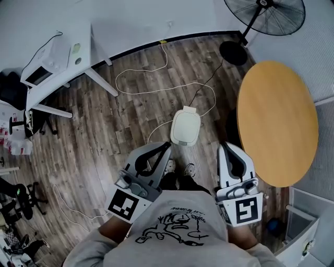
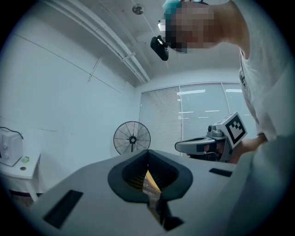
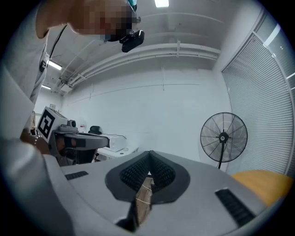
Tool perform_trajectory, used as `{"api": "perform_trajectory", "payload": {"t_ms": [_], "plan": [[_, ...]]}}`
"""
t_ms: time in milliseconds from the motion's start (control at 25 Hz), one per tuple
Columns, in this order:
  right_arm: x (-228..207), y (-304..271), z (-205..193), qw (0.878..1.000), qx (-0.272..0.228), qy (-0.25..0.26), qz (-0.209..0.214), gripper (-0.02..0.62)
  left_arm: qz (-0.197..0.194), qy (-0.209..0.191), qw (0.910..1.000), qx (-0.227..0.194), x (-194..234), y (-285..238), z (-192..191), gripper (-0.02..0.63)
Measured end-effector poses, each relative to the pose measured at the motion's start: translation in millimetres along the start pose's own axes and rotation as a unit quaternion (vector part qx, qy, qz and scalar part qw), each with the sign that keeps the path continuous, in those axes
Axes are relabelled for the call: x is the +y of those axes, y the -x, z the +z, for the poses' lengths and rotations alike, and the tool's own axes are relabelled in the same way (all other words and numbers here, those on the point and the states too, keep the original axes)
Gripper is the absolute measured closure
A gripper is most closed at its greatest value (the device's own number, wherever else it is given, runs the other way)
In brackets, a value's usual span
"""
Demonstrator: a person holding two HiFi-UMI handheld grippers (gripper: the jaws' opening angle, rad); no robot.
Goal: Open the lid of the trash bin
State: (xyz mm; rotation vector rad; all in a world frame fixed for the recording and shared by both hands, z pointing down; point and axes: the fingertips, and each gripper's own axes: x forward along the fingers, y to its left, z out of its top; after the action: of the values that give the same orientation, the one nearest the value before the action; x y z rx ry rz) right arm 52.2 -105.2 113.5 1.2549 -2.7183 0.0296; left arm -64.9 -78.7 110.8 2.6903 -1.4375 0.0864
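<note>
Wooden floor [image 1: 104, 130], seen steeply from above, carries everything in the scene. A round table [image 1: 276, 120] with a yellow top fills the right side. A white desk [image 1: 96, 47] with a white appliance [image 1: 49, 60] on it stands at upper left. A pedestal fan [image 1: 266, 15] stands at the far wall, and a white cable [image 1: 141, 88] loops across the boards.

The trash bin [image 1: 185, 126], white and rounded, stands on the floor at centre, just ahead of the person's shoes [image 1: 189, 169]. It lies between desk and table and is well clear of both. Its lid lies flat and closed, so the task is judged not yet begun. The bin is low, and the person stands directly over it, probably so that either tool can be brought down onto the lid.

The left gripper [image 1: 167, 147] and the right gripper [image 1: 223, 148] are held out at waist level, one on each side of the body. Both point roughly level toward the far wall, above the bin rather than at it. Neither touches the bin.

In the left gripper view the two jaws meet at the tip, and the ribbed pads [image 2: 133, 177] have nothing between them. In the right gripper view the jaws likewise stand closed together and empty. Only floor shows through the slot behind them. This closed, empty carry suits an approach; whether the lid calls for a pinch or a push cannot be told from here.
</note>
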Motion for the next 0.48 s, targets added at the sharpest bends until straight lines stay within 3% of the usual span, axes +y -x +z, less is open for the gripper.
{"api": "perform_trajectory", "payload": {"t_ms": [480], "plan": [[-1.8,-28.9,-55.4,0.998,0.057,0.003,0.013,0.591,-0.003,0.006,0.9993,0.036,26.5,-19.2,-52.0,0.591]]}}
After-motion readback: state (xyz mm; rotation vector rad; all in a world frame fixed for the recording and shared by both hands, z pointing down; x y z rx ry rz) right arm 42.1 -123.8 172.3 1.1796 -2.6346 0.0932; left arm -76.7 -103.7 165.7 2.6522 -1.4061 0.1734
